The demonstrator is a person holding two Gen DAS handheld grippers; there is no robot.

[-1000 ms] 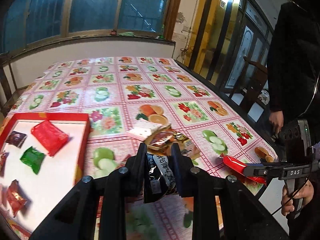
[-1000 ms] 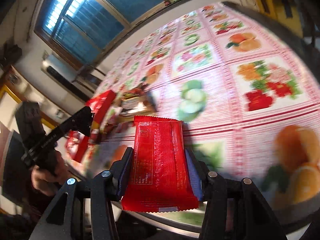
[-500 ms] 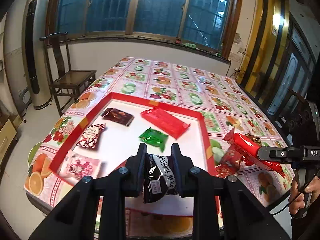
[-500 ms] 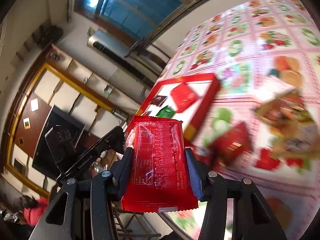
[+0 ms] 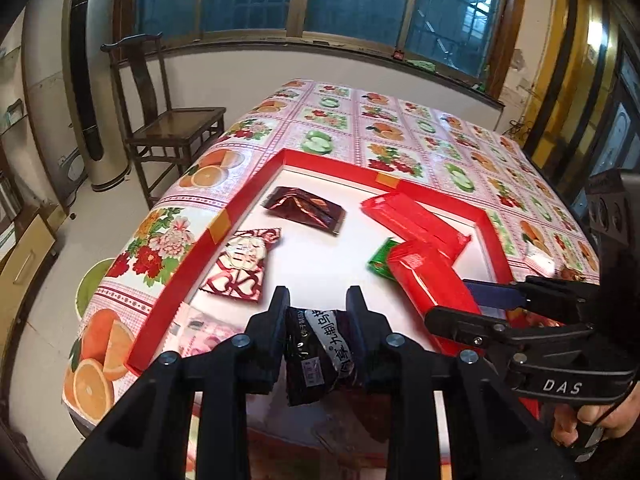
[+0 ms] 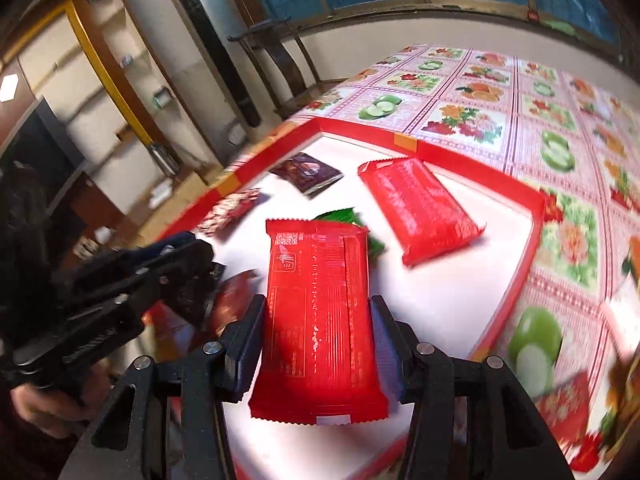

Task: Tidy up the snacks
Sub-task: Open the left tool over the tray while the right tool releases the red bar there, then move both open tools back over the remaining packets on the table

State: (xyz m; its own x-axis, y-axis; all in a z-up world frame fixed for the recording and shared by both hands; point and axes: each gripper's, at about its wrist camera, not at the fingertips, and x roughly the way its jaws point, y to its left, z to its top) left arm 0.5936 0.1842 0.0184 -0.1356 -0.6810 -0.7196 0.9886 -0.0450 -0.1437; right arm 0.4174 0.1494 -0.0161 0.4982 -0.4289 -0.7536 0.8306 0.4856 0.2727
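Over the tray: both my grippers hang above the red-rimmed white cardboard tray (image 5: 240, 204) on the counter (image 5: 400, 136) with the fruit-and-flower cloth.
Left gripper: my left gripper (image 5: 318, 312) has a crinkly black snack packet with white writing (image 5: 316, 356) between its jaws. The jaws have just been opening a little, and I cannot tell if the pads still press on the packet.
Right gripper: my right gripper (image 6: 318, 340) is closed on a flat shiny red snack packet (image 6: 320, 320), one pad on each long side. The packet sticks out forward, over the white tray floor.
Seen from the left: the right gripper (image 5: 468, 300) comes in from the right side, just beside my left one.
Far part of tray: a dark brown foil packet (image 5: 306, 210) lies near the far corner, and a second flat red packet (image 5: 412, 220) lies near the far rim.
Under the red packet: a small green packet (image 6: 344, 216) peeks out behind the one I hold.
Left side of tray: a red-and-white patterned sweet bag (image 5: 242, 268) lies close to the left rim.
Near corner: a pink packet (image 5: 200, 332) lies just in front of my left gripper.
Beside the counter: a dark wooden chair (image 5: 172, 120) stands on the floor.
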